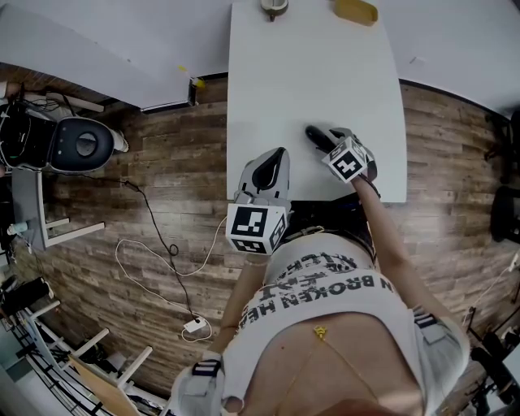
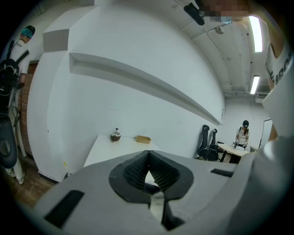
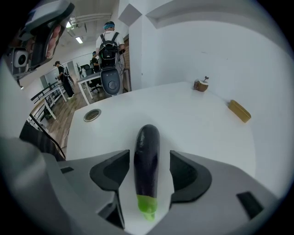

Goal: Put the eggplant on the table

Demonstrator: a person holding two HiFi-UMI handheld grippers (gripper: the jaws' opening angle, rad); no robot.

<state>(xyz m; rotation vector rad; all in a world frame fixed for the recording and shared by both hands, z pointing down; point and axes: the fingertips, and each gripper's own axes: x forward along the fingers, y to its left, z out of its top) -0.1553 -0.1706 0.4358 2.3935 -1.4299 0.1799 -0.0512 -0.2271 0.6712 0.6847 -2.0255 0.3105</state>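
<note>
The dark purple eggplant (image 3: 147, 158) with a green stem end lies flat on the white table (image 3: 193, 119). My right gripper (image 3: 148, 160) is open, one jaw on each side of the eggplant, with a gap showing on both sides. In the head view the eggplant (image 1: 314, 134) pokes out in front of the right gripper (image 1: 331, 141) near the table's (image 1: 309, 73) front edge. My left gripper (image 1: 275, 162) hovers over the table's near left corner. In its own view the left gripper (image 2: 148, 170) is shut with nothing between its pads.
At the table's far end stand a small brown bowl-like object (image 1: 275, 8) and a yellow block (image 1: 356, 11). A round cable port (image 3: 92, 114) sits in the tabletop. A chair (image 1: 81, 145) and cables lie on the wooden floor to the left. People stand in the background.
</note>
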